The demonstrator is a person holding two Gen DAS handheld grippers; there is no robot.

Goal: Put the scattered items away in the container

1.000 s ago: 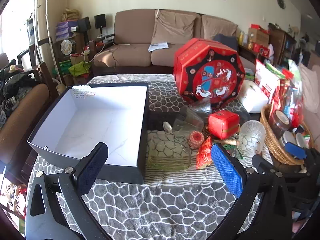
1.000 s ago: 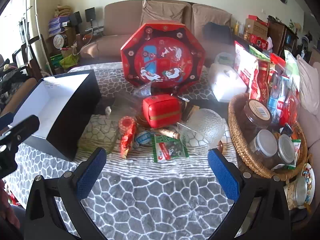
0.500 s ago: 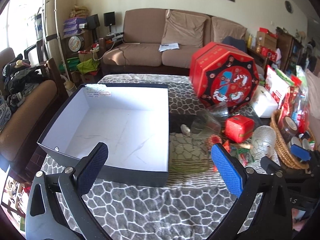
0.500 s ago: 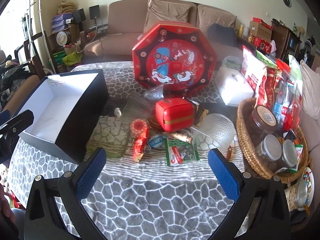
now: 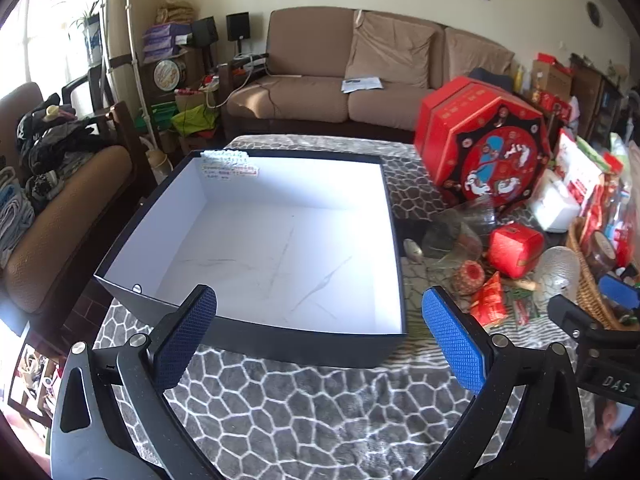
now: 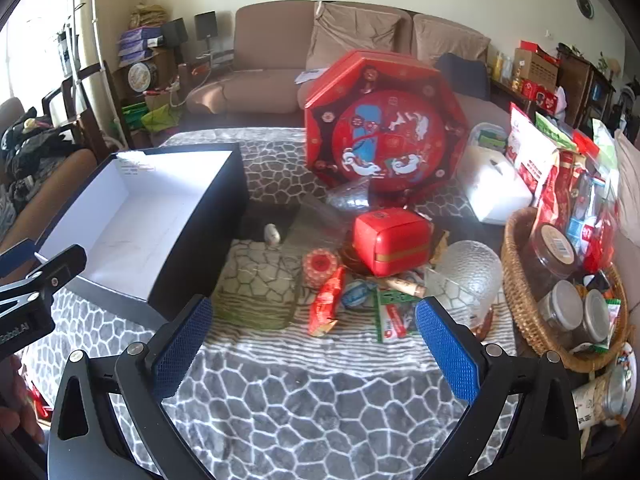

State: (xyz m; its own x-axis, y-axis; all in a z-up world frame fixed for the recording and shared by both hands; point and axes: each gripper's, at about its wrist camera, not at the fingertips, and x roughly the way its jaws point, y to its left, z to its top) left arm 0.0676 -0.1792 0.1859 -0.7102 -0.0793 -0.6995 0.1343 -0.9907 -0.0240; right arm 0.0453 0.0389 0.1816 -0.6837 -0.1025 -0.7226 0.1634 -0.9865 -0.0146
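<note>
A black box with a white inside [image 5: 276, 256] [image 6: 136, 224] sits open and bare on the table's left. Scattered to its right lie a red square tin [image 6: 392, 246] [image 5: 516, 250], a red snack packet [image 6: 326, 304] [image 5: 489, 304], a round red-topped sweet [image 6: 320, 266], a green sachet [image 6: 394, 314], a clear glass dish [image 6: 470, 276] and a clear plastic tray [image 6: 260, 284]. My left gripper [image 5: 320, 340] is open, held over the box's near wall. My right gripper [image 6: 312, 344] is open, empty, hanging short of the snack pile.
A large red octagonal gift box [image 6: 386, 140] stands tilted behind the pile. A wicker basket [image 6: 520, 300] with jars and packets fills the right edge. A white box [image 6: 496, 192] lies behind it. Sofa and chairs ring the table; patterned cloth [image 6: 320, 400] lies bare in front.
The left gripper has swung left and up, bringing the box to the centre of its view. The right gripper has drifted a little left; both stay open.
</note>
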